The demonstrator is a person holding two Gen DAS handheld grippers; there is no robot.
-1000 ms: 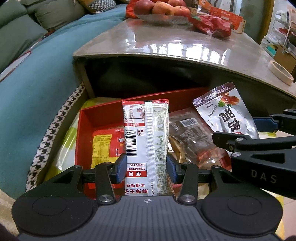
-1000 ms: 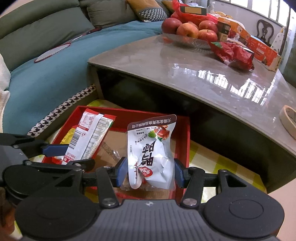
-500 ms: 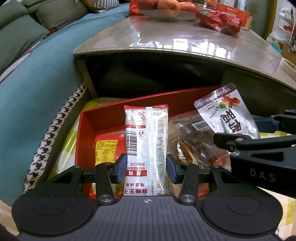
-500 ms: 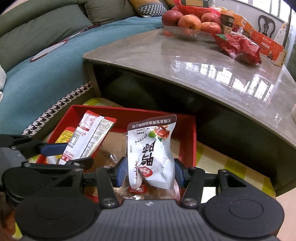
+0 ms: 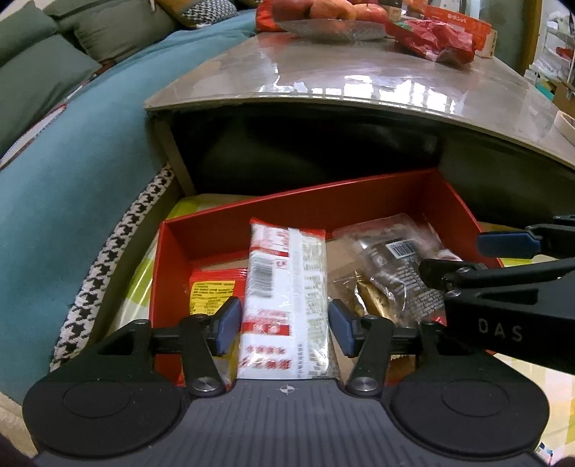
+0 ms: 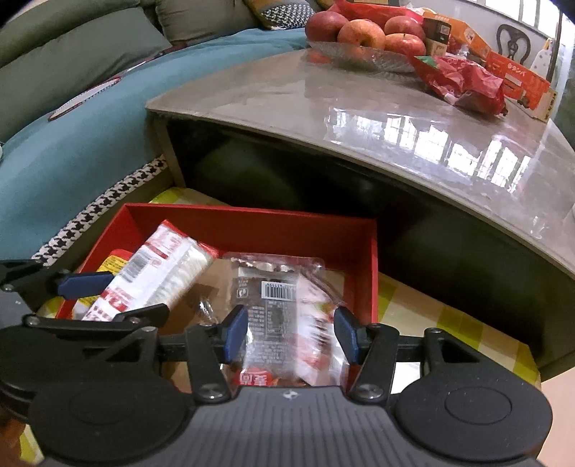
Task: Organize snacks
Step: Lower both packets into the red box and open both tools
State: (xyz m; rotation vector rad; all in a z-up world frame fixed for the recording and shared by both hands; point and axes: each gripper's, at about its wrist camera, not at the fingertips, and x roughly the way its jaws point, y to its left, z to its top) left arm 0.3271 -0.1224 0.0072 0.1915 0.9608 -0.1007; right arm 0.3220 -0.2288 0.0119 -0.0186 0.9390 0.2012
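Observation:
A red box sits on the floor in front of a low table. My left gripper is over its left half, and its jaws are opening. A long white-and-red snack packet lies between the pads, which no longer press on it. It leans down into the box. My right gripper hangs over the box's right half. A white pouch is blurred and dropping between its pads onto a clear dark packet. The left gripper and the long packet also show in the right wrist view.
A yellow-and-red packet lies at the box's left end. The glossy table overhangs the box and carries a bowl of apples and a red bag. A teal sofa is at left. Yellow checked cloth lies under the box.
The left jaws have spread, and the long packet has tipped from upright down into the box. The white pouch, upright before in the right gripper, has dropped out of its upright pose.

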